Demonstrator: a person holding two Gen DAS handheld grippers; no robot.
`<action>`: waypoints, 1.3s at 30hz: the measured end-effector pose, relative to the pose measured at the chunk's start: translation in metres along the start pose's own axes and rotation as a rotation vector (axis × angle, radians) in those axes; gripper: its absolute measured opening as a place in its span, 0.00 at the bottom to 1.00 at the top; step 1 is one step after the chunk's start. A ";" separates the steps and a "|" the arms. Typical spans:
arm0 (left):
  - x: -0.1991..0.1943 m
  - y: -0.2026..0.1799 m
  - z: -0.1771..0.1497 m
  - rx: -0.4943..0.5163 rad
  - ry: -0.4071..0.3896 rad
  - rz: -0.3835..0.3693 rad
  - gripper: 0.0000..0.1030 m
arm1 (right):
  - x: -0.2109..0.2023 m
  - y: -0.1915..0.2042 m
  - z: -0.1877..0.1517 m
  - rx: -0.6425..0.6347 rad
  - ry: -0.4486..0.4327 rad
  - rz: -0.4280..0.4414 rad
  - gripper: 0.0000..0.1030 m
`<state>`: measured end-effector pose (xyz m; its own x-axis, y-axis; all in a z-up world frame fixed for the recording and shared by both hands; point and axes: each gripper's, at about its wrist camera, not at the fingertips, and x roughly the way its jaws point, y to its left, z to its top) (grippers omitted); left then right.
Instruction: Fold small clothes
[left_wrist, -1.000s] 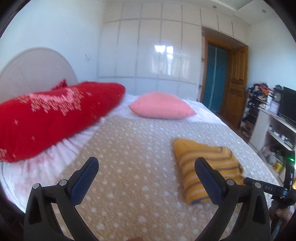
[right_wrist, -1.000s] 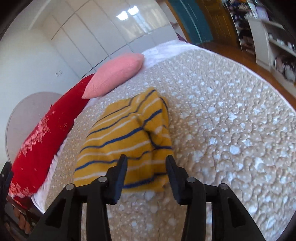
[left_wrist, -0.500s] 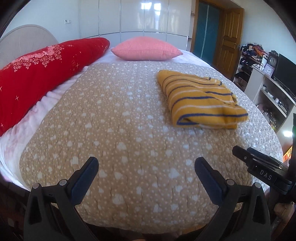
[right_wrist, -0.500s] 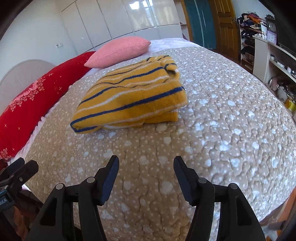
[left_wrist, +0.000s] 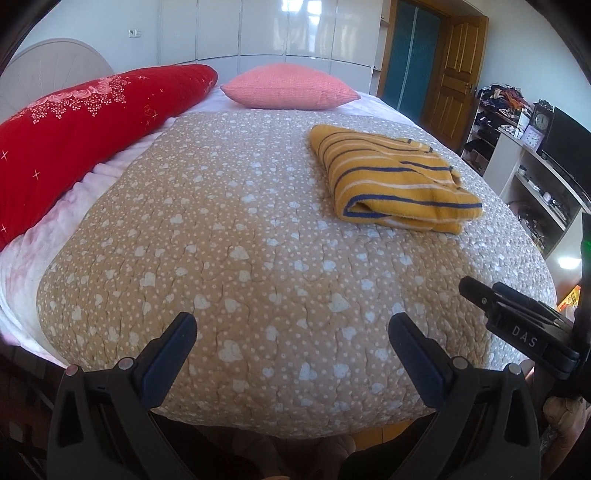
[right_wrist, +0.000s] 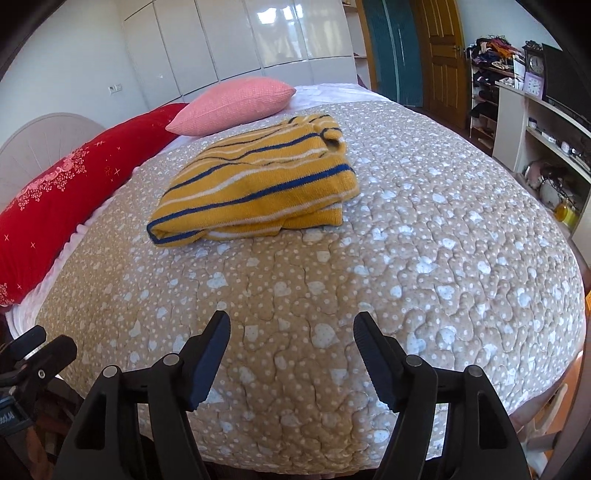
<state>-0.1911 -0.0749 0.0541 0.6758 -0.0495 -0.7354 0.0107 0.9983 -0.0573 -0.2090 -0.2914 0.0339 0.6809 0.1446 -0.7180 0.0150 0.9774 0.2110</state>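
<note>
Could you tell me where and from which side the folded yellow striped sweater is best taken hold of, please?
Probably by the thick folded edge facing the grippers, on the yellow striped sweater. There the layers stack into a rounded roll raised off the quilt, so one finger could slide under and the other press on top. Come low from the near side with the right hand-held gripper, whose jaws are opening with nothing between them.

Bed (left_wrist: 258, 258) with tan heart-print quilt. Folded yellow striped sweater (left_wrist: 391, 184) lies on the quilt toward the right edge. Pink pillow (left_wrist: 291, 90) at the head edge, long red pillow (left_wrist: 92, 122) along the left edge.
</note>
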 end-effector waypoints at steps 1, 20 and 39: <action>0.002 0.000 -0.001 -0.002 0.005 -0.001 1.00 | 0.001 0.002 0.000 -0.001 0.004 0.001 0.72; 0.021 0.021 -0.011 -0.079 0.079 -0.025 1.00 | 0.020 0.025 -0.007 -0.093 0.055 -0.036 0.73; 0.029 0.023 -0.016 -0.086 0.121 -0.048 1.00 | 0.032 0.024 -0.007 -0.107 0.077 -0.055 0.74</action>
<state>-0.1830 -0.0534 0.0201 0.5824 -0.1058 -0.8060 -0.0253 0.9886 -0.1481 -0.1923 -0.2624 0.0112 0.6233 0.0979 -0.7758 -0.0307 0.9944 0.1008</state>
